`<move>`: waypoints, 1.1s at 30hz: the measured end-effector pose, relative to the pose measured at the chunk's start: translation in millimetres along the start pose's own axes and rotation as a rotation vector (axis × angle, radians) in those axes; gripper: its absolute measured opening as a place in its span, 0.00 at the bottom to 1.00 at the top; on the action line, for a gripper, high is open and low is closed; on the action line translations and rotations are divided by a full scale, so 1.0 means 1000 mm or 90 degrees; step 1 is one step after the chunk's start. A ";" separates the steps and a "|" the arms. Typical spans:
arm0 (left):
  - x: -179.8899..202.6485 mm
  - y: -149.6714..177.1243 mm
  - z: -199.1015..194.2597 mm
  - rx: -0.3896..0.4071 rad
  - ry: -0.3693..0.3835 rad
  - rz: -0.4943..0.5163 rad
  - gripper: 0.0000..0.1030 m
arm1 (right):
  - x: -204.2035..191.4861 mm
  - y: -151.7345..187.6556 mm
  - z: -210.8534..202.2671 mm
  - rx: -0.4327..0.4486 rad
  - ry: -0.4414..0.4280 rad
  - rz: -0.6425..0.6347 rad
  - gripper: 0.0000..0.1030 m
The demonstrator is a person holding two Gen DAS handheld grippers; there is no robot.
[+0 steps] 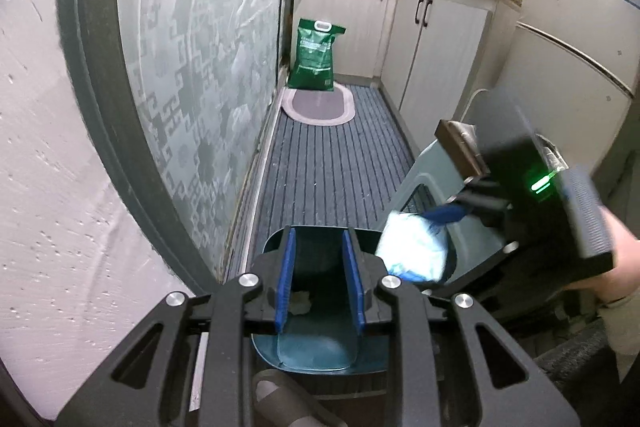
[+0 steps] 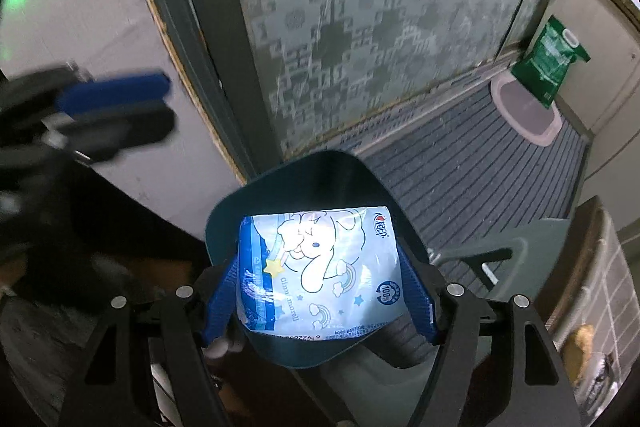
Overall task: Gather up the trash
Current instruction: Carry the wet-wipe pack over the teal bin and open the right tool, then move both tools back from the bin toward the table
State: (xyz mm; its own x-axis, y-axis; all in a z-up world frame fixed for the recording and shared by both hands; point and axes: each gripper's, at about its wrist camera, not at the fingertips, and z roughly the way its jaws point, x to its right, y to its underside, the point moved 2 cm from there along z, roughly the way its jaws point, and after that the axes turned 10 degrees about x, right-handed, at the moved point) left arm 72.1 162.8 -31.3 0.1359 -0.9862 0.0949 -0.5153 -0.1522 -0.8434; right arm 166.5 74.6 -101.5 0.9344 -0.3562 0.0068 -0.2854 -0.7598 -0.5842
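A dark teal trash bin (image 1: 316, 351) stands open on the floor below both grippers; it also shows in the right wrist view (image 2: 304, 179). A crumpled pale scrap (image 1: 300, 303) lies inside it. My left gripper (image 1: 319, 279) is open and empty over the bin mouth. My right gripper (image 2: 320, 287) is shut on a light blue tissue pack (image 2: 320, 275) with a cartoon dog, held above the bin. In the left wrist view the pack (image 1: 412, 251) and right gripper (image 1: 440, 219) are at the bin's right rim. The bin lid (image 1: 424, 187) leans open at the right.
A frosted patterned glass door (image 1: 192, 67) runs along the left. A striped grey floor mat (image 1: 332, 163) leads to an oval pink rug (image 1: 318, 105) and a green bag (image 1: 314, 55). White cabinets (image 1: 432, 43) and a fridge (image 1: 576, 39) stand at the right.
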 end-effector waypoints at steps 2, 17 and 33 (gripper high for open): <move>0.000 -0.002 -0.007 0.013 0.002 0.003 0.26 | -0.001 0.005 0.008 -0.016 0.000 -0.003 0.71; 0.004 -0.023 -0.044 0.094 0.008 -0.004 0.42 | -0.003 0.014 0.014 -0.009 -0.028 0.041 0.71; 0.036 -0.043 -0.052 0.157 0.020 0.004 0.52 | 0.009 -0.006 -0.086 0.166 -0.007 0.056 0.57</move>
State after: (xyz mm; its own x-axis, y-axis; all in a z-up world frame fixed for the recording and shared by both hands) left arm 55.4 130.7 35.9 0.1054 -0.9891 0.1030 -0.2935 -0.1298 -0.9471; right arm 158.7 28.7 -28.1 0.9108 -0.4081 -0.0618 -0.3031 -0.5598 -0.7712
